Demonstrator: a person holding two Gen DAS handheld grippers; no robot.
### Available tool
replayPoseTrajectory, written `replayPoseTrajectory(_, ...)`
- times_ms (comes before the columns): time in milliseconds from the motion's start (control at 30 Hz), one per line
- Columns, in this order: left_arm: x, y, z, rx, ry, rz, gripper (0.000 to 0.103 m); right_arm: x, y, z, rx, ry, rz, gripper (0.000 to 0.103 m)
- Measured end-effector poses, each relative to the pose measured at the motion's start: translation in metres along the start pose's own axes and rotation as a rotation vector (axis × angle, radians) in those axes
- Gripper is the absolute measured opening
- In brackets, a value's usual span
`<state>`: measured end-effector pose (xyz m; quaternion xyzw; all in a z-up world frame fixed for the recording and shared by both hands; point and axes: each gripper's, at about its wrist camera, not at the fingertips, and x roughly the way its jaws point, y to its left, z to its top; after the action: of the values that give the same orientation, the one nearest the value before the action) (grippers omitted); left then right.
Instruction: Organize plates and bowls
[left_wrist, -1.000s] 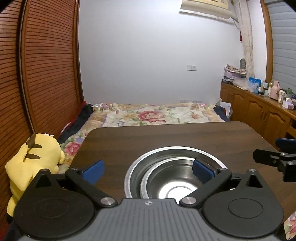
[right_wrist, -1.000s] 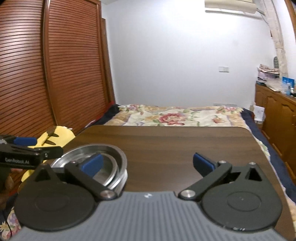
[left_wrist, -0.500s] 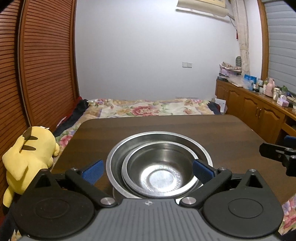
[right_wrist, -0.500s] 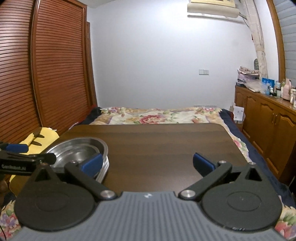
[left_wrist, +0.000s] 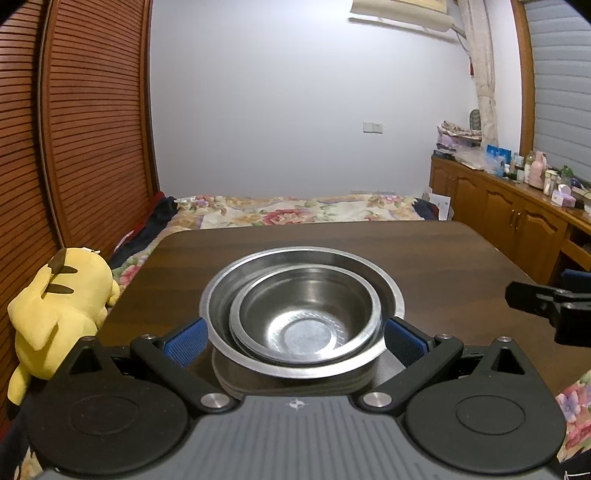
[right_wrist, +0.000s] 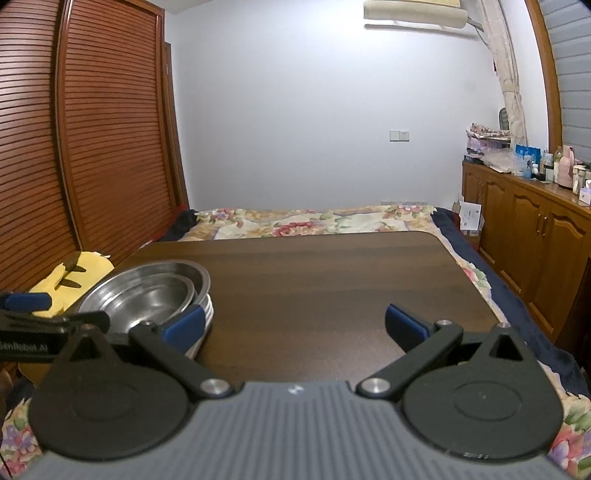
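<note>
Two shiny metal bowls sit one inside the other on my dark wooden table (left_wrist: 424, 258). The small bowl (left_wrist: 306, 321) rests inside the big bowl (left_wrist: 218, 295), pushed toward my near side, and I see nothing inside the small one. Under them lies a short stack of plates (right_wrist: 207, 314); I can see their rims at the side, but I cannot count them well. The whole pile stands near the left front part of the table.

My left tongs (left_wrist: 295, 339) are spread wide, with one blue pad (left_wrist: 184, 341) on each side of the big bowl. I cannot tell if the pads touch it. My right tongs (right_wrist: 295, 325) are spread wide too, over bare table and gripping nothing; their left pad (right_wrist: 184, 326) is just in front of the pile.

One yellow soft toy (left_wrist: 59, 310) sits past the left edge of the table. One bed with a flowery blanket (right_wrist: 314, 219) lies behind the table.
</note>
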<state>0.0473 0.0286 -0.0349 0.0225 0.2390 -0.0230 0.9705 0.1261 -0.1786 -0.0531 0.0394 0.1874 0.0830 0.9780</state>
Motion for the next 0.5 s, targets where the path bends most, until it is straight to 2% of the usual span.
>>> replayPoseTrajectory(500, 0.005, 0.001, -0.014, -0.001, 0.0, 0.024, 0.103, 0.006, -0.006, -0.018, 0.001, 0.025, -0.015, 0.103)
